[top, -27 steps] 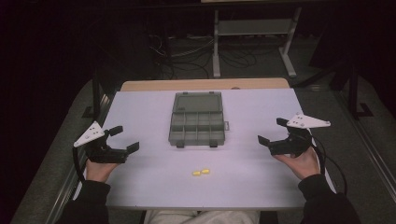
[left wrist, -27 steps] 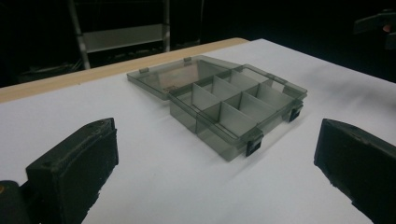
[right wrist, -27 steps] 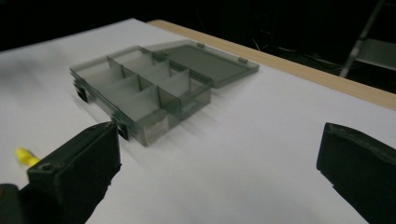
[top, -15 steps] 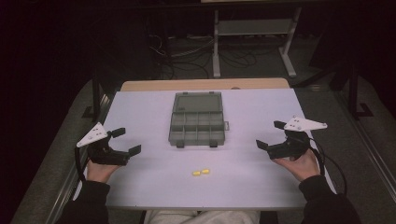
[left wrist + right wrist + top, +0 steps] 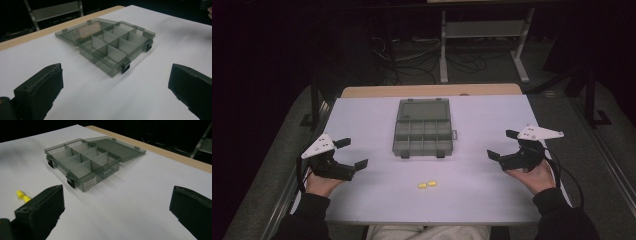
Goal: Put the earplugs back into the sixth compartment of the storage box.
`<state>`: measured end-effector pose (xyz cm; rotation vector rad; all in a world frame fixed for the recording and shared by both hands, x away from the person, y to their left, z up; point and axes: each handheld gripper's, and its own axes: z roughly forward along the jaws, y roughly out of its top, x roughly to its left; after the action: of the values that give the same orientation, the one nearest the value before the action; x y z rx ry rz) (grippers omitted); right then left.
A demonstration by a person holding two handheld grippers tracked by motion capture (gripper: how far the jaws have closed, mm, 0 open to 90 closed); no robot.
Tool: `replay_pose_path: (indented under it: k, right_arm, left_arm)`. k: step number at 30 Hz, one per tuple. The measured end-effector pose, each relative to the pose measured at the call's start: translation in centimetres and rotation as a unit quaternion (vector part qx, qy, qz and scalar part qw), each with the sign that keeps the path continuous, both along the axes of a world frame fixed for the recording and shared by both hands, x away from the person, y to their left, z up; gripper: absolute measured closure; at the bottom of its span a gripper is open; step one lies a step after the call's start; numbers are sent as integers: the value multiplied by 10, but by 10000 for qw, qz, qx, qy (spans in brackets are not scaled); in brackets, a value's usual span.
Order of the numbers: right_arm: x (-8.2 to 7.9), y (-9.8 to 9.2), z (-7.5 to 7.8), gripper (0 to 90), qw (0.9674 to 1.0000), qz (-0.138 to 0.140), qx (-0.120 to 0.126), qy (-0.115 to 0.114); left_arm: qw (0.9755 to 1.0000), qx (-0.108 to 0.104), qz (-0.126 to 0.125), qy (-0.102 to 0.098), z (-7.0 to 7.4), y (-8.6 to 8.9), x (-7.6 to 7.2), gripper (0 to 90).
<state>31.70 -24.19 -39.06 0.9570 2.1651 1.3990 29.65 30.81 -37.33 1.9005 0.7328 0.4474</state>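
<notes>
A smoky grey compartment box (image 5: 422, 129) lies at the table's middle with its lid flat open behind it; its several compartments (image 5: 117, 45) (image 5: 82, 160) look empty. Two small yellow pieces (image 5: 427, 185) rest side by side on the white tabletop in front of the box, and they peek past the left jaw in the right gripper view (image 5: 22, 195). My left gripper (image 5: 351, 153) is at the left, open, holding nothing. My right gripper (image 5: 502, 144) is at the right, open and empty too. Both point inward toward the box.
The white tabletop (image 5: 472, 120) has a bare wooden strip (image 5: 432, 90) along its far edge. Behind the table stand a metal frame (image 5: 484, 30) and cables on a dark floor. The person's hand (image 5: 537, 175) rests near the table's right edge.
Both grippers have drifted slightly toward the near edge of the table, staying open. The box and the yellow pieces have not moved.
</notes>
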Motion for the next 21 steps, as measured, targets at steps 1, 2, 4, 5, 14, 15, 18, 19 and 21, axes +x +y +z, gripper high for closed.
replay_pose_path:
  k: [1, 2, 4, 5, 14, 15, 18, 19, 21]
  right_arm:
    - [0, 0, 0, 0, 10000, -3, -2, 13]
    - [0, -1, 0, 0, 10000, -7, -3, 18]
    - [1, -1, -1, 0, 10000, -14, 12, 32]
    - [1, -2, -1, 0, 10000, -21, 32, 33]
    - [0, -1, -1, 0, 10000, -47, -42, 9]
    - [0, -1, -1, 0, 10000, -39, -58, -4]
    - [1, 0, -1, 0, 9999, -68, -114, 19]
    - [1, 0, -1, 0, 9999, -75, -133, 14]
    - [0, 0, -1, 0, 9999, -78, -122, 11]
  left_arm:
    - [10000, 7, -31, -17, 2, -2, -1, 0]
    - [10000, 5, -78, -20, 5, -3, -1, 0]
    - [9999, 33, -116, -46, 9, -6, -1, 0]
    - [9999, 68, -141, -42, 11, -8, 0, 0]
    - [9982, 419, -427, -70, 30, -33, 6, 0]
    - [9979, 456, -454, -61, 31, -35, 7, 0]
    - [9973, 509, -536, -31, 33, -43, 10, 0]
    - [9970, 525, -565, -24, 33, -45, 11, 0]
    - [9965, 560, -627, 1, 34, -49, 13, 0]
